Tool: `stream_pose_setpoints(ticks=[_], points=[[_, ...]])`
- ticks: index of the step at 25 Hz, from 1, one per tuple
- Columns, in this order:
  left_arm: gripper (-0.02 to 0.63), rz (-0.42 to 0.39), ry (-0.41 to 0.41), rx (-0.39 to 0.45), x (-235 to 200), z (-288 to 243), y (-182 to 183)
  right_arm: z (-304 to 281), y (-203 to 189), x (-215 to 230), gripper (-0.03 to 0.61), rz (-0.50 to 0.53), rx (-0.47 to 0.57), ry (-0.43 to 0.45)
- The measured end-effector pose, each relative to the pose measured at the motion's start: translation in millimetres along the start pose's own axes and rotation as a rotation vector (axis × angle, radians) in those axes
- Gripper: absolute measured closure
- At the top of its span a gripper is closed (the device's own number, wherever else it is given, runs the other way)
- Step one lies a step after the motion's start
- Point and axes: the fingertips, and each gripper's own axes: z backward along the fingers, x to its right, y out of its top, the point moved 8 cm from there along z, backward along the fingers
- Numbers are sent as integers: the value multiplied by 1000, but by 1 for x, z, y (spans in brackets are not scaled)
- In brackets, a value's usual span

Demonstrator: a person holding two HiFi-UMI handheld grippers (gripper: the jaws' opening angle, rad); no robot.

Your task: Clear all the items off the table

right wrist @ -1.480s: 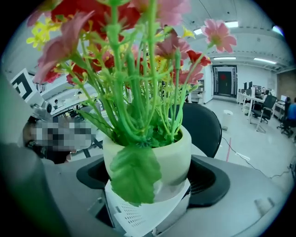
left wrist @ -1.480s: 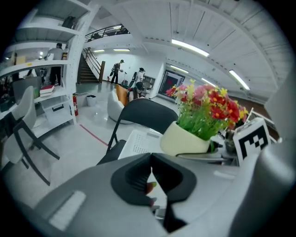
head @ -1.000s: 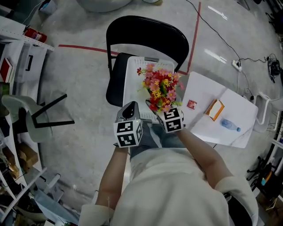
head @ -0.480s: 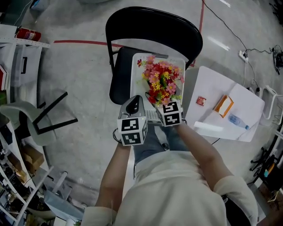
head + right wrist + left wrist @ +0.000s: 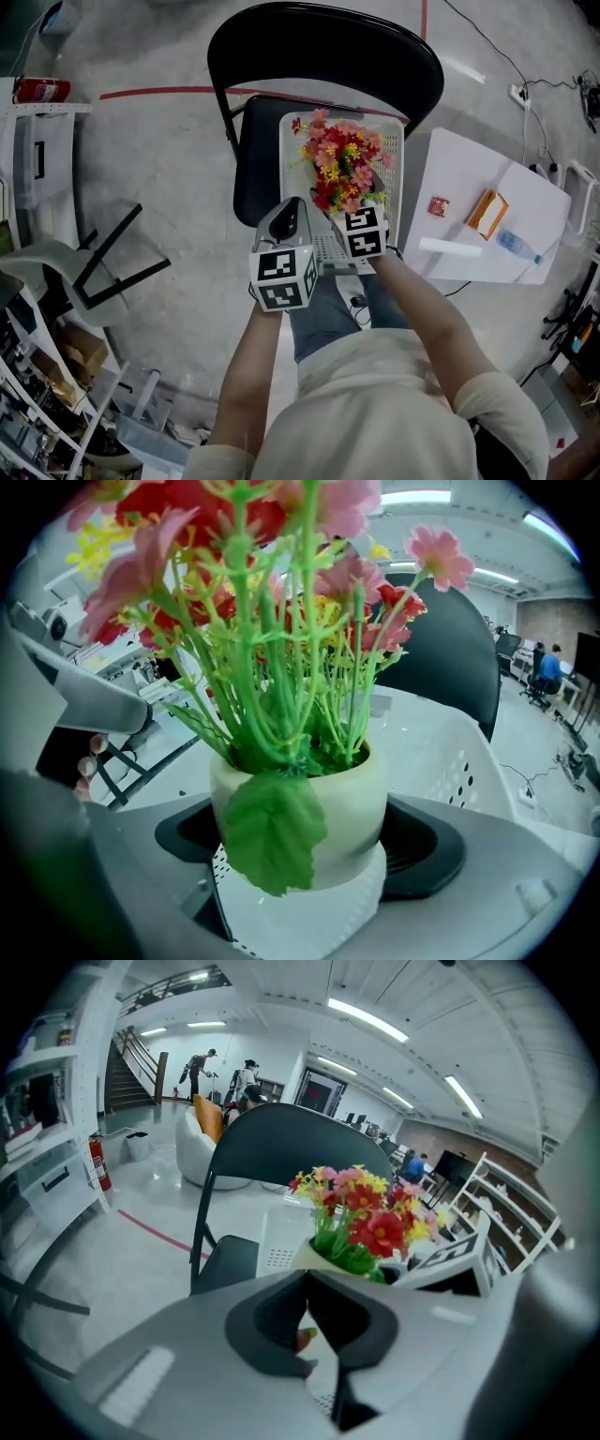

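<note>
Chair (image 5: 323,52) first, a black folding one, standing on the grey floor with a white perforated basket (image 5: 292,141) resting on its seat. Just to its right sat a small white table (image 5: 487,178), apart from the chair. The flower pot (image 5: 342,173), a cream pot full of red, pink and yellow blooms on green stems, was over the near part of the basket, well off the table; whether its base touched the basket could not be told. The right gripper (image 5: 349,214) had its dark jaws pressed against either side of the pot's cream body (image 5: 323,789), one large green leaf drooping down its front. The left gripper (image 5: 284,217) was just beside it on the left, over the near edge of the seat, its jaws (image 5: 305,1277) brought together at the tips with nothing between them. On the table lay an orange box (image 5: 487,214), beside it a clear water bottle (image 5: 517,246) on its side, a long white bar (image 5: 450,247) near the front edge, and a little red packet (image 5: 438,206).
</note>
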Motion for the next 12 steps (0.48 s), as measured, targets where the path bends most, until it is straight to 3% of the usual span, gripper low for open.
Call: stream_pose_setpoints(ticks=[12], points=[[604,-10,-32,-33,-17,-30,11,-67,-21,3,67,-30,-72,-44]])
